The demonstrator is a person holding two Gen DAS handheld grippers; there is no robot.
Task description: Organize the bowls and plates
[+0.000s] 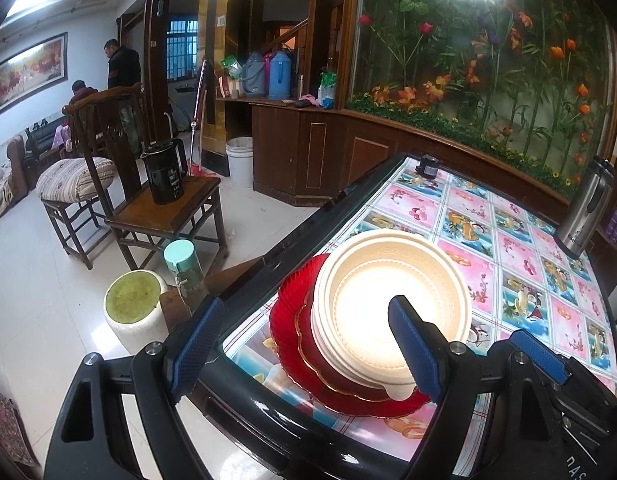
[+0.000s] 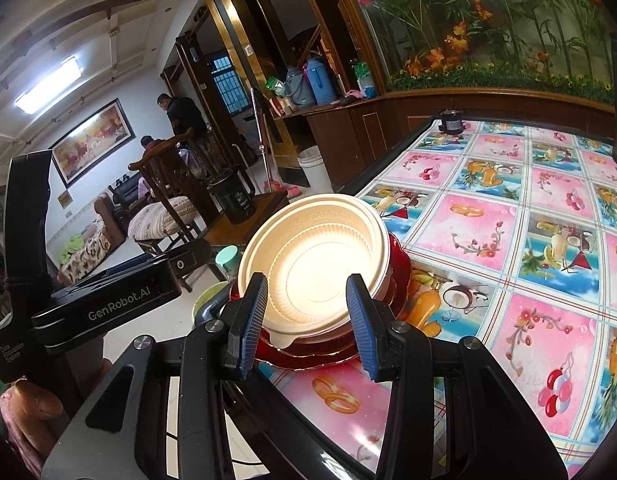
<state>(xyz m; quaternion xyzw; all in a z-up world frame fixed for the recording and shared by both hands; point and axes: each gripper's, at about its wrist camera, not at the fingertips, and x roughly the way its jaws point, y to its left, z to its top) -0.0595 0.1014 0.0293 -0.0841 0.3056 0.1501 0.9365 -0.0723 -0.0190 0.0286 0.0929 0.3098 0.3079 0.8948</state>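
Note:
A stack of cream bowls (image 1: pixel 388 300) (image 2: pixel 312 256) sits on red glass plates (image 1: pixel 292 340) (image 2: pixel 400 268) at the near left corner of the table. My left gripper (image 1: pixel 306 342) stands wide open just in front of the stack. One of its fingers (image 1: pixel 414 350) overlaps the top bowl's near rim, and the other hangs past the table edge. My right gripper (image 2: pixel 306 322) is partly open beside it, with its pads (image 2: pixel 362 324) in front of the bowl's near rim and not pressing on it. Neither holds anything. The left gripper's body (image 2: pixel 108 300) shows in the right wrist view.
The table's flowered cloth (image 2: pixel 488 240) stretches to the right. A steel flask (image 1: pixel 584 208) and a small dark object (image 1: pixel 426 166) stand at the far edge. Left of the table are a wooden chair with a black kettle (image 1: pixel 164 176), a teal-capped bottle (image 1: pixel 184 268) and a white stool (image 1: pixel 134 308).

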